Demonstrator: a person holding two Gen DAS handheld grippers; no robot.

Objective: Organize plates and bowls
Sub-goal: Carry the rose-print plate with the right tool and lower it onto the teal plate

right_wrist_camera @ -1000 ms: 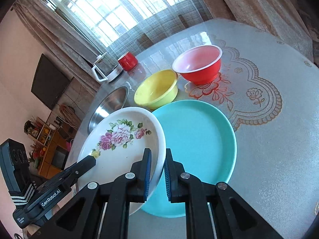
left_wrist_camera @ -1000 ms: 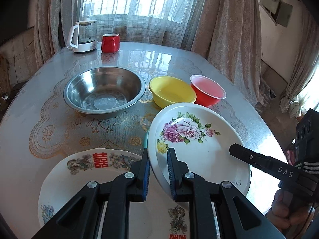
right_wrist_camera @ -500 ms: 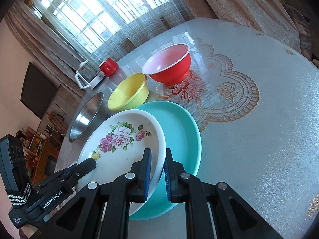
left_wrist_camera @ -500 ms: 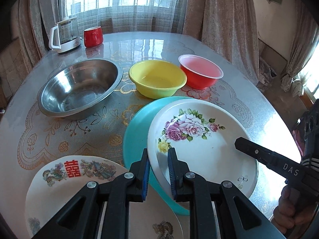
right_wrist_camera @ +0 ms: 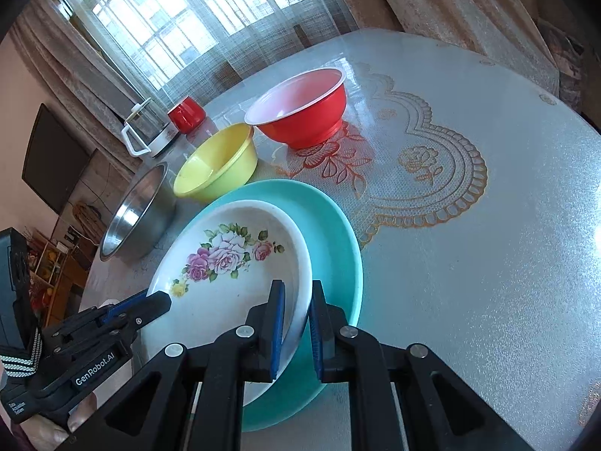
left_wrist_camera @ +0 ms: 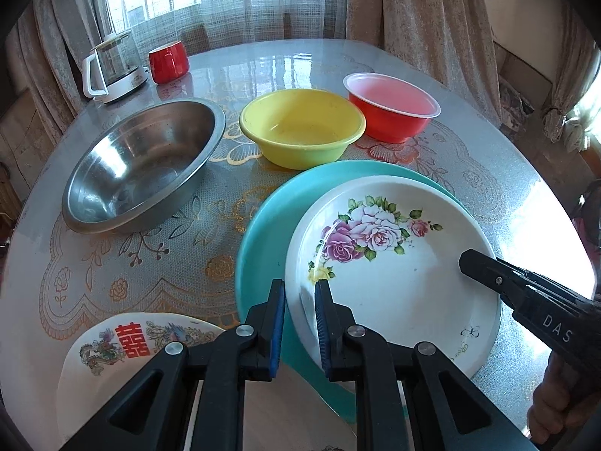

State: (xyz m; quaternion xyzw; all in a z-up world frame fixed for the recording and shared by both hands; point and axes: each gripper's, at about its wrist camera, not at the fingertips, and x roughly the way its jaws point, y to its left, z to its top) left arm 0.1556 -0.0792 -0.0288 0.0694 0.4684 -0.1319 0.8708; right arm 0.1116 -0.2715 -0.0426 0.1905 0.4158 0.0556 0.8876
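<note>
- At the left of the desk (left_wrist_camera: pixel 263 75), in the left wrist view, a steel bowl (left_wrist_camera: pixel 142 165) sits tilted toward the camera, thin-walled and shiny, well apart from both claws.
- Near the bottom left edge lies a white plate with a red character (left_wrist_camera: pixel 131 345), flat and glazed, partly hidden under the left claw's arm.
- The left claw (left_wrist_camera: pixel 298 323) is clenched on the near-left rim of the floral plate (left_wrist_camera: pixel 394 263), one pad under the lip and one over it.
- The floral plate is a shallow white dish, smooth and glossy, with pink and purple roses; it lies straight ahead of both claws, directly over the teal plate (left_wrist_camera: pixel 263 233), slightly off-centre toward the near right.
- The teal plate is wider, matte plastic by the look of it, flat on the desk; its rim shows as a crescent on the far and left sides.
- Whether the floral plate already rests on the teal one or hangs just above it I cannot tell.
- Beyond the plates stand a yellow bowl (left_wrist_camera: pixel 300 127) and a red bowl (left_wrist_camera: pixel 390 109), both round plastic, just beside each other.
- On the right, the right claw (right_wrist_camera: pixel 296 330) is clenched on the opposite rim, so both hands share the load equally; a level lowering looks like what setting it down needs.
</note>
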